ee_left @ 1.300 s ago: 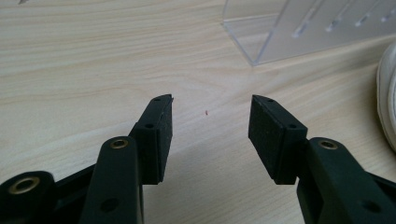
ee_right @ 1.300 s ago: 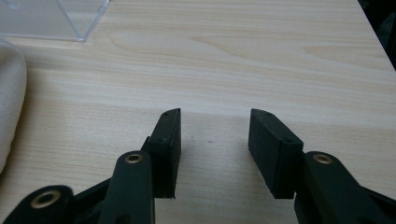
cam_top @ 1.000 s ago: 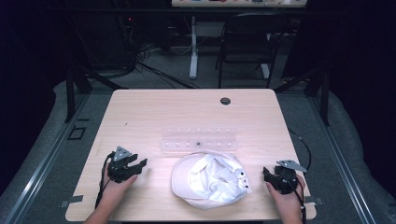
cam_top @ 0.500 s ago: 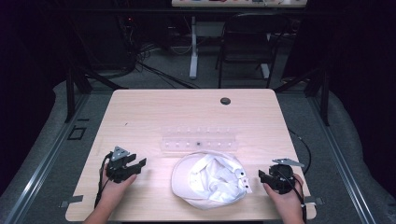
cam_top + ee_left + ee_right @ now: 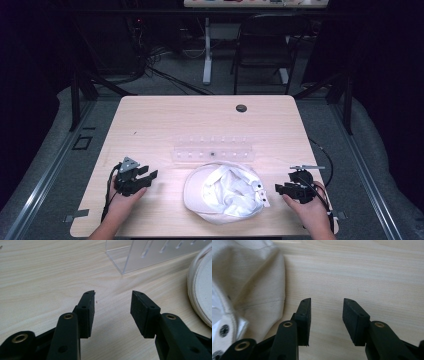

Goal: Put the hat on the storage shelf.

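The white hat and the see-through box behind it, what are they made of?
The white hat looks like soft matte cotton cloth: it crumples, and the right gripper view shows a woven grain, stitched seams and metal snaps. The see-through box looks like hard, glossy clear plastic, perhaps acrylic: it has sharp, straight edges, and the table's wood grain shows through it.
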`<state>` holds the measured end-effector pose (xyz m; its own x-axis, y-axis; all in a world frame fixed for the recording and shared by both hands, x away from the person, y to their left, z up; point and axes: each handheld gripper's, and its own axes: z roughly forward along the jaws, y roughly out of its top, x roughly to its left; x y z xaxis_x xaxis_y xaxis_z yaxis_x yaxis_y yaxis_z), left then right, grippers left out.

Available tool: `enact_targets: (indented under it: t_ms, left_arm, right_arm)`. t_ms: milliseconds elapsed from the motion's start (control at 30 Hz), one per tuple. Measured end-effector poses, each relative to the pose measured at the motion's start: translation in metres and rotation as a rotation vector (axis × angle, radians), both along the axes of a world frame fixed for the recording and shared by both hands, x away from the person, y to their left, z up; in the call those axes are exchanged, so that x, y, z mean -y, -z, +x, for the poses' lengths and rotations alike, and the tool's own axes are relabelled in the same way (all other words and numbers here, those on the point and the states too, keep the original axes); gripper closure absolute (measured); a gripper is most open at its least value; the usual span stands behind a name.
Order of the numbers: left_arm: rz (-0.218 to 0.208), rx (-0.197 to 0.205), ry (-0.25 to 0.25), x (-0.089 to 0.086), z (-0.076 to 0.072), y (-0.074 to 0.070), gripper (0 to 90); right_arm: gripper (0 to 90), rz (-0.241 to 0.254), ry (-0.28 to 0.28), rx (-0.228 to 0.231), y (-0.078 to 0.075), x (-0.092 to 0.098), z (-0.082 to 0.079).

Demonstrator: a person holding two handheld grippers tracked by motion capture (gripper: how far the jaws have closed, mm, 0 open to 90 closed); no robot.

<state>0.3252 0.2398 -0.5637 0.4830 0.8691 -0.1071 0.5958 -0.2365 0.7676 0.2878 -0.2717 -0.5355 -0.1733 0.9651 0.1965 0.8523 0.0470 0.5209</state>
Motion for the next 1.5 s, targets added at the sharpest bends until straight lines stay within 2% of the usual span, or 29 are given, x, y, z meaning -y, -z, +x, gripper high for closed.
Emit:
enact_targets:
  t_ms: [133, 367, 667, 800, 967, 1067, 1333, 1500]
  left_arm:
    - [-0.003, 0.005, -0.002, 0.0, -0.001, -0.001, 54.6]
    - [0.002, 0.003, -0.001, 0.004, -0.002, 0.001, 54.5]
    - [0.004, -0.006, -0.001, 0.003, -0.002, 0.002, 54.4]
    - [0.008, -0.004, 0.005, 0.003, -0.002, 0.002, 54.4]
    - [0.013, -0.005, 0.006, 0.003, -0.002, 0.003, 54.3]
    - [0.014, -0.006, 0.006, 0.004, -0.001, 0.003, 54.3]
    - [0.012, -0.01, 0.003, 0.004, -0.001, 0.003, 54.2]
    - [0.013, -0.006, 0.006, 0.004, -0.002, 0.003, 54.3]
  right_arm:
    - [60.2, 0.012, 0.002, -0.032, -0.008, -0.001, 0.001]
    - [60.6, 0.087, -0.012, -0.092, -0.019, 0.0, 0.006]
    - [59.2, 0.134, -0.049, -0.198, -0.027, -0.002, 0.011]
    - [58.7, 0.206, -0.058, -0.235, -0.031, -0.001, 0.01]
    - [57.4, 0.283, -0.066, -0.254, -0.034, 0.0, 0.008]
    - [57.2, 0.273, -0.076, -0.262, -0.034, 0.0, 0.007]
    - [56.6, 0.285, -0.106, -0.296, -0.036, -0.006, 0.008]
    - [56.6, 0.31, -0.112, -0.307, -0.035, -0.011, 0.009]
